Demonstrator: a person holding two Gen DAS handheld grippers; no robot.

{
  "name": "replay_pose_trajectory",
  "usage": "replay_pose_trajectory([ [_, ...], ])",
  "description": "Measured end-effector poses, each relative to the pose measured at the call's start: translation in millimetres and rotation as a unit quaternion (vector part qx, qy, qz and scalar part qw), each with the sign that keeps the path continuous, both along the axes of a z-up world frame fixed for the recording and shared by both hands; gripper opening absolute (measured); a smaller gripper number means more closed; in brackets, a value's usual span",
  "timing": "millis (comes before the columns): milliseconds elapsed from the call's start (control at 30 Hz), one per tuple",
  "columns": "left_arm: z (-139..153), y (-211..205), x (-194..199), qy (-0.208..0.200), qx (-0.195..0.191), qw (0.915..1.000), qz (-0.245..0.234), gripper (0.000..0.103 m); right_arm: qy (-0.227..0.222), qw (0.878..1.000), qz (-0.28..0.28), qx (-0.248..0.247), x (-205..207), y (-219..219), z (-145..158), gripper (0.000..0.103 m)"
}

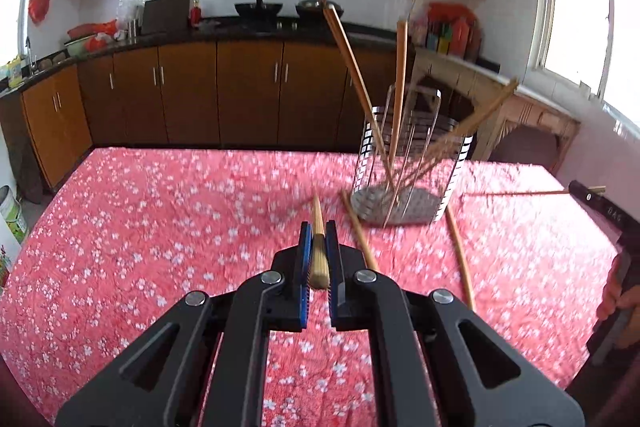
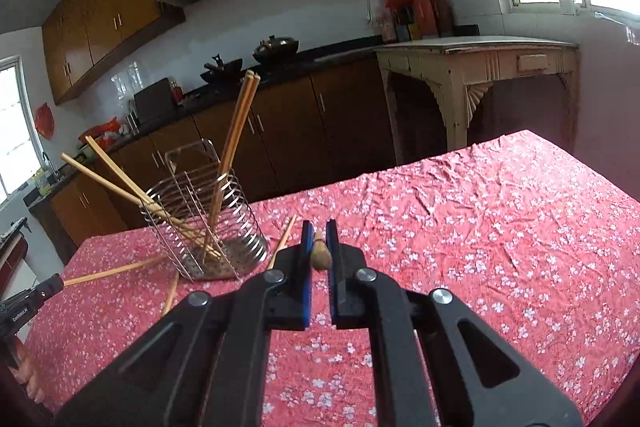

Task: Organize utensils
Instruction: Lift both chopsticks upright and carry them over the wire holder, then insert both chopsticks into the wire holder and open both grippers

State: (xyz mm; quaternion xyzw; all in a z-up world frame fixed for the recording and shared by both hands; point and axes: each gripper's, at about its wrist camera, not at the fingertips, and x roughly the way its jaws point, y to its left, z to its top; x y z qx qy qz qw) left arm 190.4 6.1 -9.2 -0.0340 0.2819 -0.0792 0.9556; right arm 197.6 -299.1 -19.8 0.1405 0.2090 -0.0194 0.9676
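Note:
A wire utensil holder [image 1: 408, 163] stands on the red floral tablecloth and holds several wooden chopsticks [image 1: 352, 67]; it also shows in the right wrist view [image 2: 204, 223]. My left gripper [image 1: 319, 231] is shut on a chopstick [image 1: 319, 247] that points forward, left of the holder. My right gripper [image 2: 319, 231] is shut on another chopstick [image 2: 320, 253], seen end-on, right of the holder. Two loose chopsticks [image 1: 460, 259] lie on the cloth by the holder's base. The right gripper with its chopstick shows at the left view's right edge [image 1: 592, 191].
The table [image 2: 500, 247] is covered in red floral cloth. Behind it are brown kitchen cabinets [image 1: 248, 91], a black counter with woks, and a cream side table [image 2: 480, 67]. The left gripper's tip [image 2: 36, 293] enters at the right wrist view's left edge.

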Motion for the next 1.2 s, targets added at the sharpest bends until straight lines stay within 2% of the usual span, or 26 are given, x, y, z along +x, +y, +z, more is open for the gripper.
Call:
replay_pose_trajectory([
  [200,18.3,5.2,-0.3,-0.035,-0.022,0.9991,0.011,0.007,-0.034,0.999,0.006,-0.001,-0.6,2.7,19.4,0.007],
  [433,26.2,6.9,5.0,-0.043,-0.026,0.9986,0.017,0.007,-0.047,0.999,0.015,-0.005,1.5,7.5,31.8,0.007],
  [533,35.9,7.5,10.1,-0.045,-0.028,0.9984,0.018,0.007,-0.057,0.998,0.023,-0.005,1.2,8.2,48.3,0.007],
  [733,75.2,6.3,10.1,-0.065,-0.047,0.9967,0.012,0.007,-0.087,0.995,0.043,0.008,-6.5,10.9,94.8,0.007],
  [967,126.2,-15.2,-1.7,-0.113,-0.048,0.9924,-0.002,0.007,-0.122,0.990,0.065,0.019,-10.7,21.6,144.5,0.007],
  [1200,161.2,-40.7,12.5,-0.157,-0.077,0.9845,0.007,0.007,-0.133,0.988,0.076,0.011,11.0,41.2,169.4,0.007],
])
